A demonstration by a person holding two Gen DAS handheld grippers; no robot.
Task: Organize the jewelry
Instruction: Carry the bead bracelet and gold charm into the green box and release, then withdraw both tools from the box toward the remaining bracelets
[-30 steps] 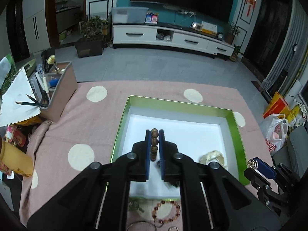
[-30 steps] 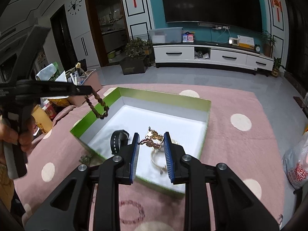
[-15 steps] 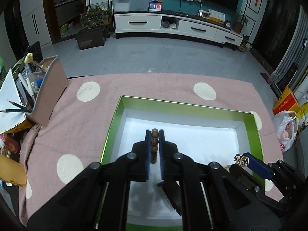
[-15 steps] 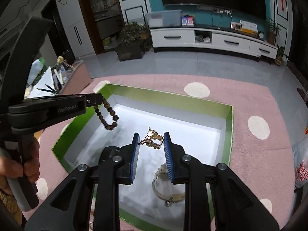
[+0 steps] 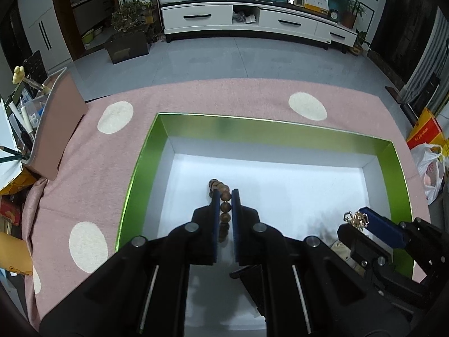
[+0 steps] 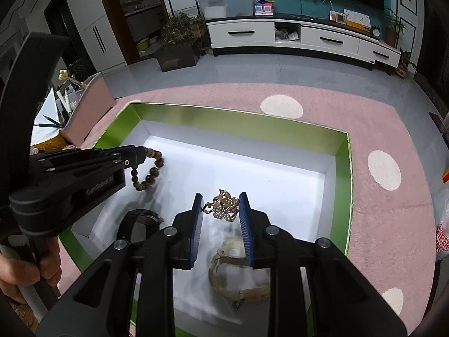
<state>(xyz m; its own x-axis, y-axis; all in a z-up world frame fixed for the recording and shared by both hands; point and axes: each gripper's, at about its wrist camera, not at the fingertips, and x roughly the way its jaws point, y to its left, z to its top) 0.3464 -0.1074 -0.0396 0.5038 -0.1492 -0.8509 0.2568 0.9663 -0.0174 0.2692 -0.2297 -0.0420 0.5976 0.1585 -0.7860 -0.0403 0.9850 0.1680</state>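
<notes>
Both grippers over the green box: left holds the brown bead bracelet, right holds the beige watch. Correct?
Not quite. The right gripper is shut on the gold flower brooch, not the beige watch, which lies on the floor of the green box beneath it; the right wrist view shows this. The left gripper does hold the brown bead bracelet over the box.

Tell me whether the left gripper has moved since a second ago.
Yes. The left gripper with its bead bracelet has come forward and down, from near the green box's left wall into its interior.

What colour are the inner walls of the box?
The box has shiny green inner walls and a white floor; the right wrist view shows it best.
</notes>
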